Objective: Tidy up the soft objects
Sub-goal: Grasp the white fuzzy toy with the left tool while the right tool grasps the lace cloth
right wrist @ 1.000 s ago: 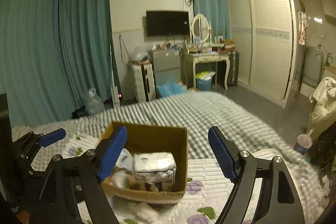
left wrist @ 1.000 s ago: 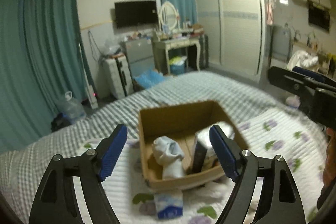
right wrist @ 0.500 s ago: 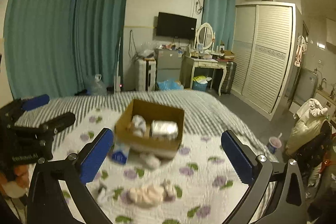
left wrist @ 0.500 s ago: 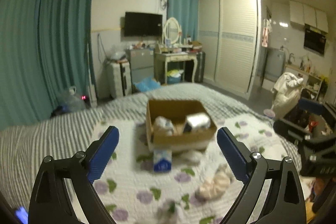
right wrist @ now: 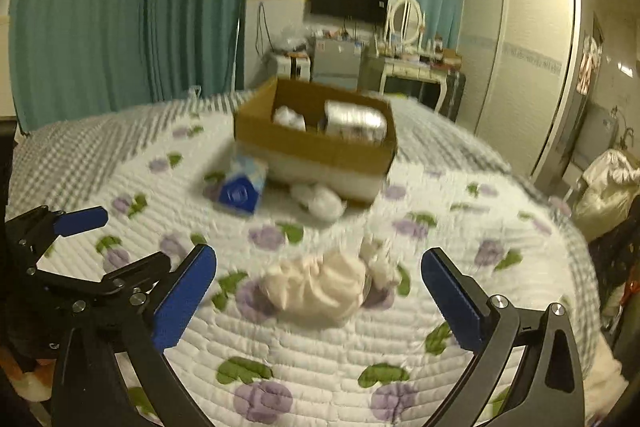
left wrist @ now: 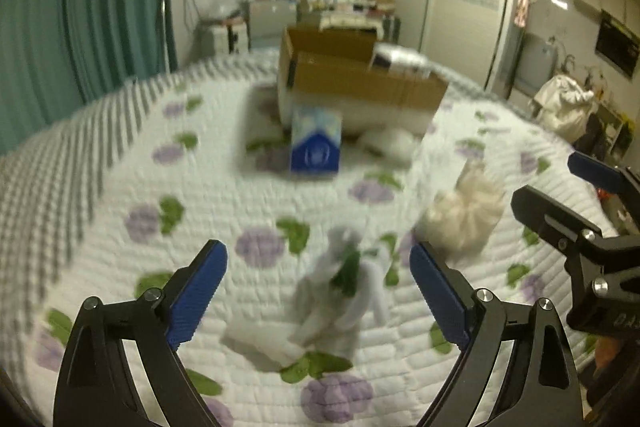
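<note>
Both claws wide, empty, over the bed [right wrist: 320, 347]. Left claw [left wrist: 318, 291] frames grey cloth [left wrist: 340, 307]; right claw [right wrist: 319, 291] frames cream cloth [right wrist: 320, 287]. Box [right wrist: 320, 151] further back, tissue pack [right wrist: 242, 187] beside it.

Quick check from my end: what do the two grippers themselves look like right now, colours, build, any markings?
Both look alike. The left gripper has a black frame of angular struts with triangular cut-outs and silver screw heads, and its jaws carry blue ribbed pads. The right gripper is built the same way. Seen from the left camera, the right gripper's body bears faint embossed lettering, too blurred to read. No cables or sleeves show.
</note>
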The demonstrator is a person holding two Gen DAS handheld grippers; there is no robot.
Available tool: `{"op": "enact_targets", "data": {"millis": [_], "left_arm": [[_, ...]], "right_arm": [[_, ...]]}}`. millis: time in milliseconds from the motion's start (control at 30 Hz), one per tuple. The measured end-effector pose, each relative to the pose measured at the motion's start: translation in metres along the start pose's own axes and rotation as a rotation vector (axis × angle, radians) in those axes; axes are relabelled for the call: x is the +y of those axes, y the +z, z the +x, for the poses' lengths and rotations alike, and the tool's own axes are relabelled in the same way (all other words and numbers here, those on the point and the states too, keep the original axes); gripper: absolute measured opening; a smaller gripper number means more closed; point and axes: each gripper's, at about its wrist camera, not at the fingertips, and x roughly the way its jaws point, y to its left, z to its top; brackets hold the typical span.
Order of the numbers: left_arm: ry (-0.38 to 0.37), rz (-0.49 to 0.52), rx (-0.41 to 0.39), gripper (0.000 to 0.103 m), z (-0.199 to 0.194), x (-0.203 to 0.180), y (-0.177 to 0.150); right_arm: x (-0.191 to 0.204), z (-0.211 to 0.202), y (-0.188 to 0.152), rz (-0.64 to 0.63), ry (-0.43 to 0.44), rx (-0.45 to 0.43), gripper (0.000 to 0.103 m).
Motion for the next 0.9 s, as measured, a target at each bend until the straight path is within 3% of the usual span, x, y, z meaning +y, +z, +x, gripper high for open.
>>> {"op": "enact_targets", "data": {"millis": [133, 200, 300, 400, 467, 500, 567, 900], "left_arm": [[-0.021, 0.026, 0.050, 0.090, 0.025, -0.003, -0.015], [-0.027, 0.063, 0.068, 0.089, 0.037, -0.012, -0.019], [-0.014, 0.102, 0.090, 0.074, 0.053, -0.019, -0.020], [-0.037, 0.104, 0.095, 0.065, 0.060, -0.021, -0.019], [-0.059, 0.101, 0.093, 0.057, 0.059, -0.019, -0.019], [-0.057, 0.100, 0.090, 0.057, 0.057, -0.019, -0.019], [-0.064, 0.099, 0.090, 0.052, 0.055, -0.019, -0.020], [-0.081, 0.106, 0.045, 0.047, 0.017, -0.021, -0.014]], "right_arm": [[-0.003, 0.036, -0.020, 0.025, 0.013, 0.073, 0.103], [-0.005, 0.054, -0.024, 0.049, 0.044, 0.107, 0.098], [-0.006, 0.072, -0.027, 0.066, 0.047, 0.137, 0.094], [-0.006, 0.089, -0.030, 0.080, 0.035, 0.170, 0.070], [-0.008, 0.091, -0.033, 0.091, 0.030, 0.175, 0.045], [-0.009, 0.091, -0.034, 0.090, 0.030, 0.172, 0.041], [-0.009, 0.089, -0.035, 0.077, 0.036, 0.174, 0.025], [-0.006, 0.044, -0.023, 0.105, 0.135, 0.112, 0.018]]}}
